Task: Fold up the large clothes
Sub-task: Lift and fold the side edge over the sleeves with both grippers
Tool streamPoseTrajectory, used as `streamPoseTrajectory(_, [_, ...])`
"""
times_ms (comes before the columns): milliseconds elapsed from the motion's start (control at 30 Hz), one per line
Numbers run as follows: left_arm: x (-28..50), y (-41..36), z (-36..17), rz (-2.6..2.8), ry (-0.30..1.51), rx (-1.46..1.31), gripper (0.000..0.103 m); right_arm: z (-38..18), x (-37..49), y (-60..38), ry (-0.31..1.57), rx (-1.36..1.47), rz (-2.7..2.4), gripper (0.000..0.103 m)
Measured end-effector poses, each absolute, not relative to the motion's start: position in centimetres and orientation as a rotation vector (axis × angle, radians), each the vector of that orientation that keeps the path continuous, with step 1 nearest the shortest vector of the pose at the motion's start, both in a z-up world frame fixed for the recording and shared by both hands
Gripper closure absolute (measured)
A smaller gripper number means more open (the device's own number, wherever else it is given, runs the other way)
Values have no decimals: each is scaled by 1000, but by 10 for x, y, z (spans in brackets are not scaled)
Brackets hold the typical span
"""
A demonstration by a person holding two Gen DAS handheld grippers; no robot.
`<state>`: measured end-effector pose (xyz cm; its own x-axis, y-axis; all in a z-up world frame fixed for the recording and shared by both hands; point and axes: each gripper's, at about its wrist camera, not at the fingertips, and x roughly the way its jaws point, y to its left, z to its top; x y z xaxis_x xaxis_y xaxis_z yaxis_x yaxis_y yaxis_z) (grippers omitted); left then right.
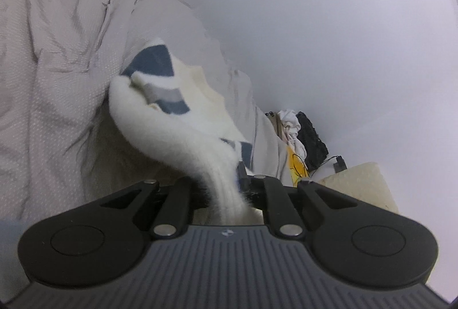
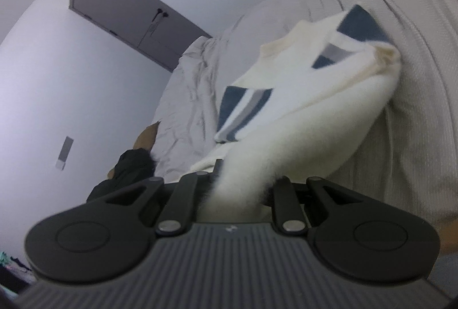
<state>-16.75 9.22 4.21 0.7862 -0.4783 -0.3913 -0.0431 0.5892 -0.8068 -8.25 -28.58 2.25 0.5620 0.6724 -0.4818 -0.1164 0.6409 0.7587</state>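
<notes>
Your left wrist view sits just behind the left gripper (image 1: 226, 191), whose body fills the lower frame. It looks forward and slightly down, very close on the white sweater (image 1: 160, 120), with the grey bedding (image 1: 57, 51) at left and bare wall at upper right. Your right wrist view rides the right gripper (image 2: 240, 188) likewise; a door (image 2: 126, 14) shows upper left. Both views share the sweater and the bedding, seen from opposite sides.

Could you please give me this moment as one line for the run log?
left gripper: shut on white sweater | right gripper: shut on white sweater | sweater: partly raised over grey bedding | fold: not yet made
</notes>
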Motion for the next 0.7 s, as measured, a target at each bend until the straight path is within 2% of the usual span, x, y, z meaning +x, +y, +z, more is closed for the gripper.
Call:
streamPoseTrajectory(400, [-276, 82, 68, -339, 547, -908, 92, 57, -163, -299, 837, 722, 615, 85])
streamPoseTrajectory(533, [-262, 74, 72, -319, 519, -874, 92, 51, -156, -302, 869, 755, 589, 85])
streamPoseTrajectory(700, [-200, 68, 76, -285, 473, -899, 92, 42, -111, -305, 851, 827, 543, 83])
